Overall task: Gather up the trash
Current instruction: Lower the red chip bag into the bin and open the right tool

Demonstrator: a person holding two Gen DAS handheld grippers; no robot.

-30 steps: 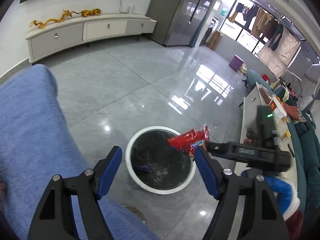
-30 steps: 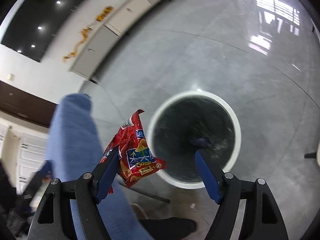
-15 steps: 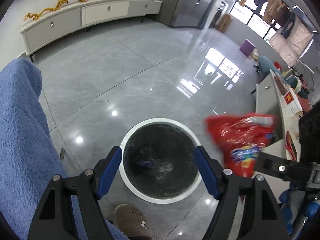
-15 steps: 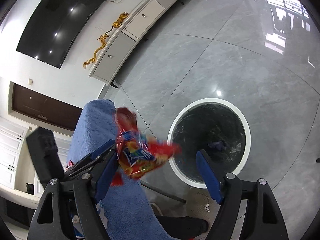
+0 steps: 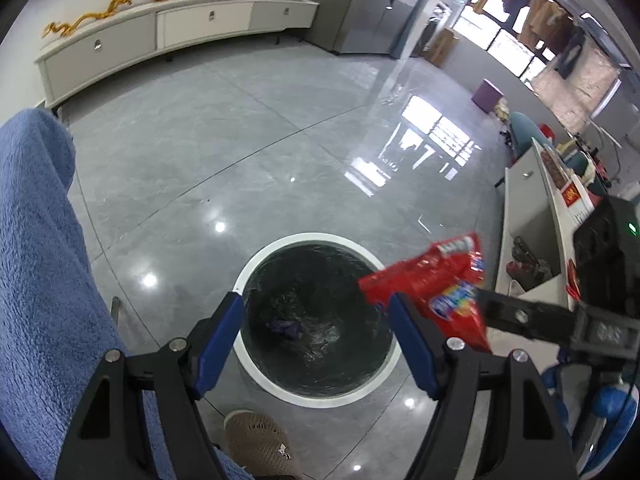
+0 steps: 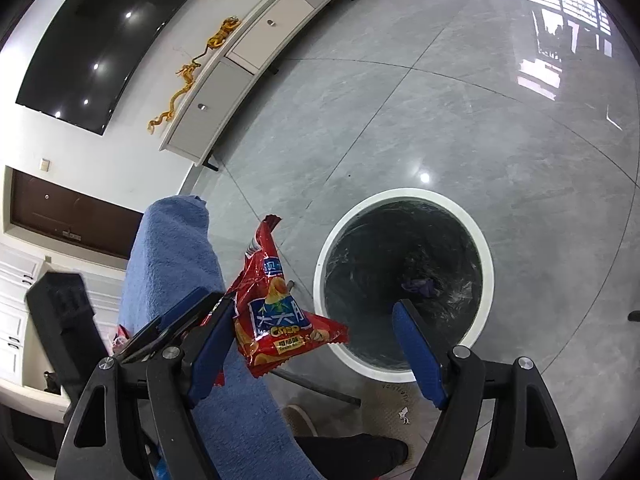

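Red and glossy, the crisp bag hung in the air just beside the bin, one corner overlapping the white rim in the right wrist view. Its left edge lay against the inner blue pad of the right gripper's left finger. The jaws there stood wide apart and did not close on the bag. I cannot tell what kept it in place.

In the left wrist view the bag sat to the right of the bin, at the tip of a black finger reaching in from the right. The left gripper hovered over the bin, its jaws also wide apart and holding nothing.

The bin was round, lined with a dark bag, and a small purple scrap lay at the bottom. It stood on a shiny grey tiled floor. A blue fleece garment filled the left side, and a beige slipper showed just below the bin.

Farther off, a long pale cabinet ran along the wall with a golden dragon ornament on top. A white bench with assorted items stood at the right.
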